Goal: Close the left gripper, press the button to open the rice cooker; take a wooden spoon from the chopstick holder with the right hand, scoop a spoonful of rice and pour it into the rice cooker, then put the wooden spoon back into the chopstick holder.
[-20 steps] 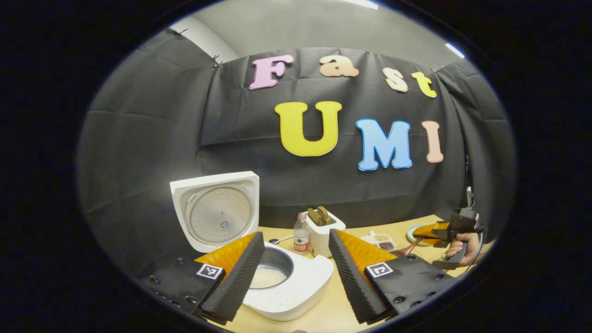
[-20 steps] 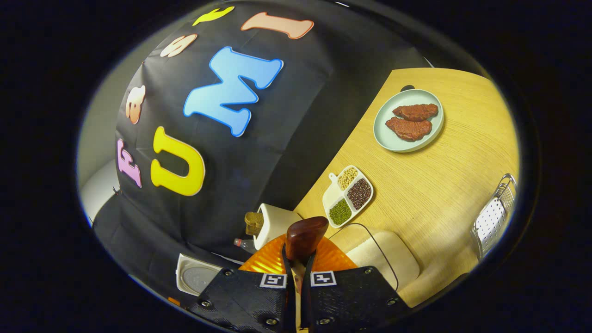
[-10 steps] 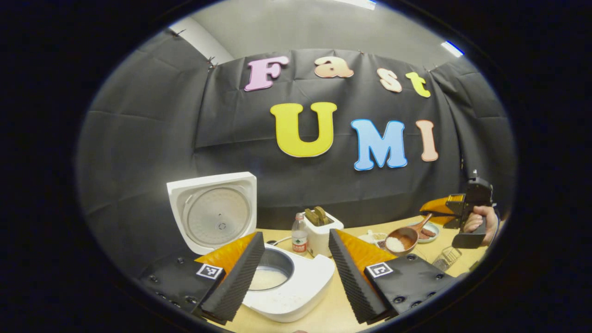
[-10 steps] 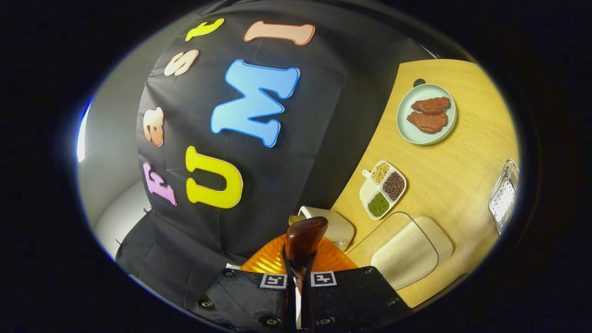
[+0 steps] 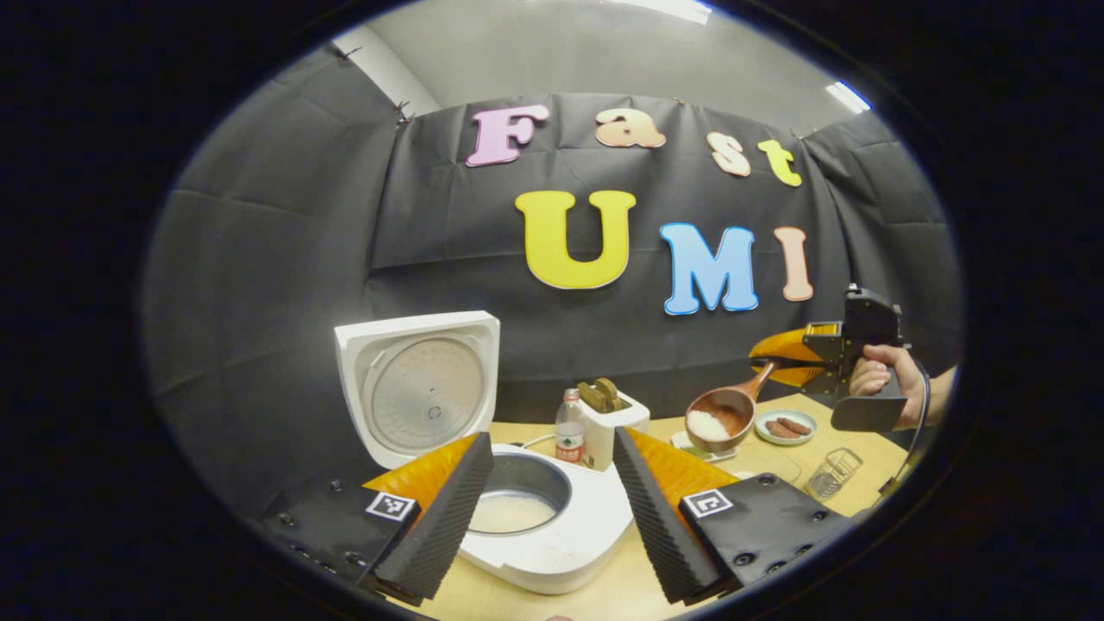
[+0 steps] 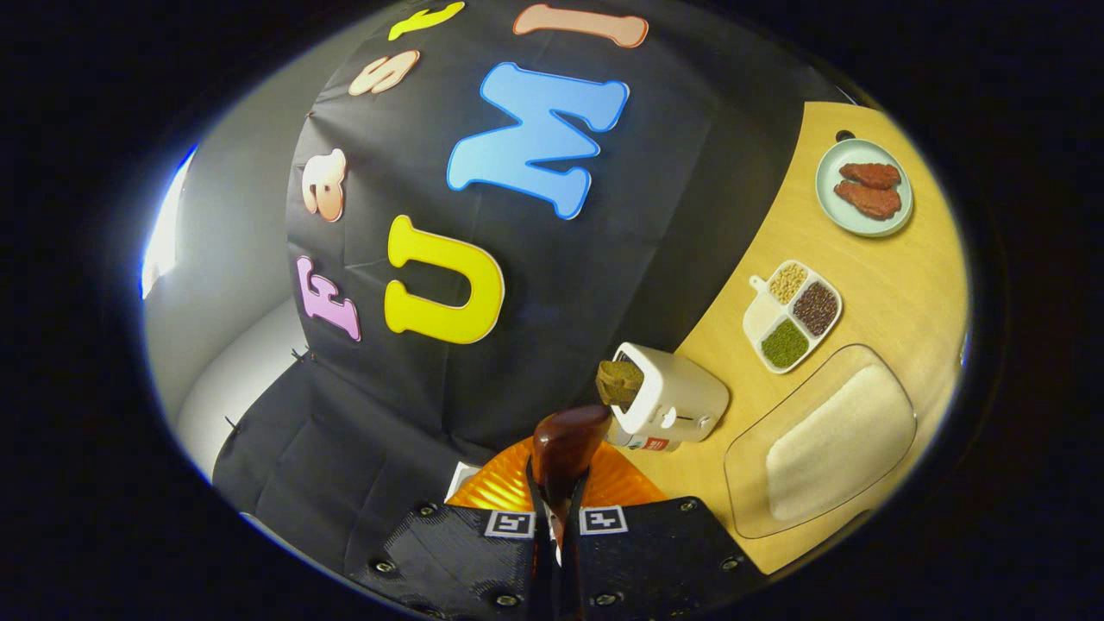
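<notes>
While the right gripper [image 5: 780,366] is carrying the wooden spoon [image 5: 720,414] higher above the table [image 5: 604,586] than it was half a second ago, the loaded bowl is drawing nearer to the rice cooker [image 5: 543,526], having been lifted off the table only a second ago. A small mound of rice [image 5: 709,424] is sitting in the bowl, so the scoop is judged complete and the transfer is under way. In the left gripper view the spoon is hanging to the right of the cooker, beyond the toaster [image 5: 614,423] and bottle [image 5: 569,427], and is not yet over the open pot. The cooker's lid [image 5: 423,384] is standing upright, and rice is already lying in the pot.

In the right gripper view the fingers [image 6: 540,509] are pressing narrowly on the spoon's handle [image 6: 565,444], whose dark end is protruding forward between them. The left gripper [image 5: 552,500] is hovering just in front of the cooker with its fingers spread wide and holding nothing. The rice tray [image 6: 832,444] and the wire chopstick holder [image 5: 835,473] are lying well right of the cooker.
</notes>
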